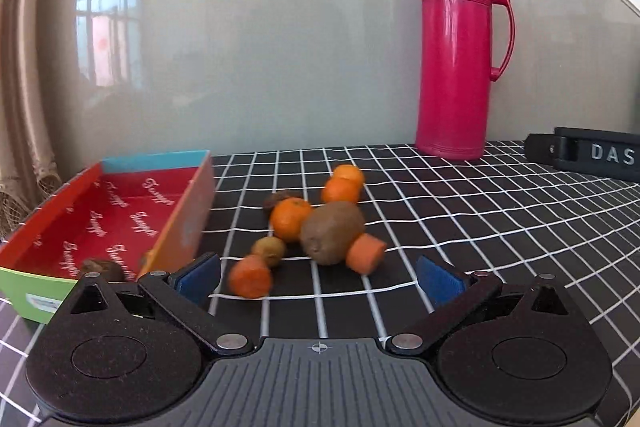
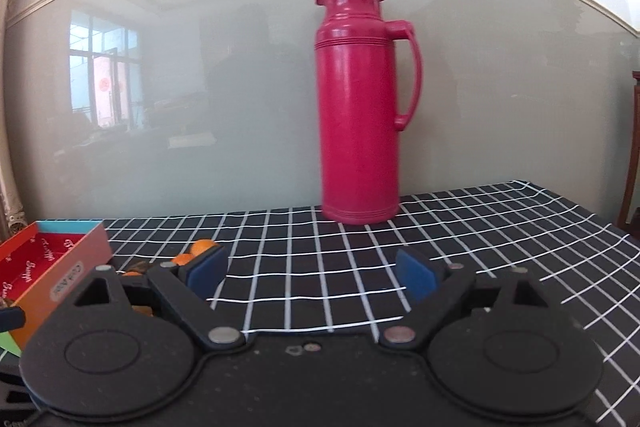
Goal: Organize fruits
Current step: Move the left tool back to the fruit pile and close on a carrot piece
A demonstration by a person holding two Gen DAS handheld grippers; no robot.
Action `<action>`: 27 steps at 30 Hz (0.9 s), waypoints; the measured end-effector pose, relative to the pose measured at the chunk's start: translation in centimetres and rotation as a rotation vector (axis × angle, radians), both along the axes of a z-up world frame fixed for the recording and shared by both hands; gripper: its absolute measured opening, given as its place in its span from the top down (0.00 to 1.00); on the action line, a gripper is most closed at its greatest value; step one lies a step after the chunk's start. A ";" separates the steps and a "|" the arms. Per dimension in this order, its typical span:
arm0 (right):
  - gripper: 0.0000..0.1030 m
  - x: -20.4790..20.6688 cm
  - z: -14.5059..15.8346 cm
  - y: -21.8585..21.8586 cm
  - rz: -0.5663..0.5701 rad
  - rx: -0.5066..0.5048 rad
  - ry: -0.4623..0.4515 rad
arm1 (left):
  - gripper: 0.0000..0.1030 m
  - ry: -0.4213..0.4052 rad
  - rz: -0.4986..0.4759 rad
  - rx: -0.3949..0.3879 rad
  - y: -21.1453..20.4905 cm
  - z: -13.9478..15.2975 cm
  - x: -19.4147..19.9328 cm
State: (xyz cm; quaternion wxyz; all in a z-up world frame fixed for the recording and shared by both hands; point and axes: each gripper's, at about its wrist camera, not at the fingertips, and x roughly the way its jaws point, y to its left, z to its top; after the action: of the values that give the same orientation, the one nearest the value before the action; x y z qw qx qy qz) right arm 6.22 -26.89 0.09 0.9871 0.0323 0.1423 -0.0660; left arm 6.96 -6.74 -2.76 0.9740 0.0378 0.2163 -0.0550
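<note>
A pile of fruit lies on the checked tablecloth: a big kiwi [image 1: 332, 237], several tangerines [image 1: 289, 218], a small kiwi [image 1: 269, 250], two carrot pieces [image 1: 250, 275] and a brown fruit [image 1: 279, 199] behind. A red box [image 1: 116, 215] stands at the left with a brown fruit [image 1: 100, 269] inside. My left gripper [image 1: 320, 277] is open and empty just before the pile. My right gripper [image 2: 312, 269] is open and empty; the tangerines [image 2: 200, 247] peek behind its left finger, and the box [image 2: 60, 263] is at its left.
A tall pink thermos [image 1: 460, 55] stands at the back by the glossy wall, also in the right wrist view [image 2: 360, 107]. A black case [image 1: 588, 153] lies at the far right. The tablecloth [image 2: 500, 227] stretches to the right.
</note>
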 end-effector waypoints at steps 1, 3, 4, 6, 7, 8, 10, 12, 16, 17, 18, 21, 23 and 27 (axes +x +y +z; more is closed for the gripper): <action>0.12 0.0 0.0 -0.4 -0.009 0.002 -0.001 | 0.00 0.000 -0.001 0.009 -0.5 -0.2 0.1; 0.11 0.2 -0.2 -1.3 -0.028 0.007 0.005 | 0.00 0.003 -0.011 0.026 -1.4 -0.5 0.5; 0.11 0.4 -0.3 -1.7 -0.042 0.009 0.013 | 0.00 0.004 -0.013 0.031 -1.8 -0.6 0.6; 0.11 0.9 -0.8 -2.4 -0.081 0.004 0.038 | 0.00 0.009 -0.017 0.035 -2.4 -0.7 0.9; 0.11 1.1 -1.0 -2.7 -0.092 0.007 0.054 | 0.00 0.010 -0.017 0.030 -2.7 -0.8 1.1; 0.11 1.2 -1.2 -3.0 -0.103 0.011 0.060 | 0.00 0.012 -0.013 0.025 -2.8 -0.9 1.3; 0.11 1.6 -1.6 -3.4 -0.123 0.008 0.071 | 0.00 0.014 -0.003 0.013 -3.1 -1.0 1.7; 0.11 1.8 -1.8 -3.8 -0.127 0.014 0.079 | 0.00 0.023 0.005 -0.009 -3.2 -1.1 2.2; 0.10 2.2 -2.4 -4.5 -0.145 -0.003 0.093 | 0.00 0.046 0.013 -0.048 -3.5 -1.4 3.2; 0.10 2.3 -2.5 -4.8 -0.147 -0.001 0.094 | 0.01 0.051 0.016 -0.054 -3.7 -1.5 3.5; 0.10 2.4 -2.6 -5.0 -0.152 -0.002 0.097 | 0.06 0.057 0.014 -0.063 -3.7 -1.6 3.7; 0.10 2.5 -2.7 -5.6 -0.163 0.002 0.097 | 0.20 0.091 0.001 -0.081 -4.2 -2.0 4.6; 0.10 2.6 -2.8 -5.9 -0.168 0.004 0.098 | 0.23 0.106 0.013 -0.080 -4.4 -2.2 5.1; 0.08 3.1 -3.0 -6.2 -0.178 0.011 0.113 | 0.34 0.130 0.016 -0.081 -4.5 -2.5 6.0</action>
State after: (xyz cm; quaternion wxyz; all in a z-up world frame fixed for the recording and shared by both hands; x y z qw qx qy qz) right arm 9.32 -33.08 -2.87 0.9675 0.0463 0.1948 -0.1542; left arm 13.01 -11.28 -5.30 0.9591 -0.0069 0.2769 -0.0585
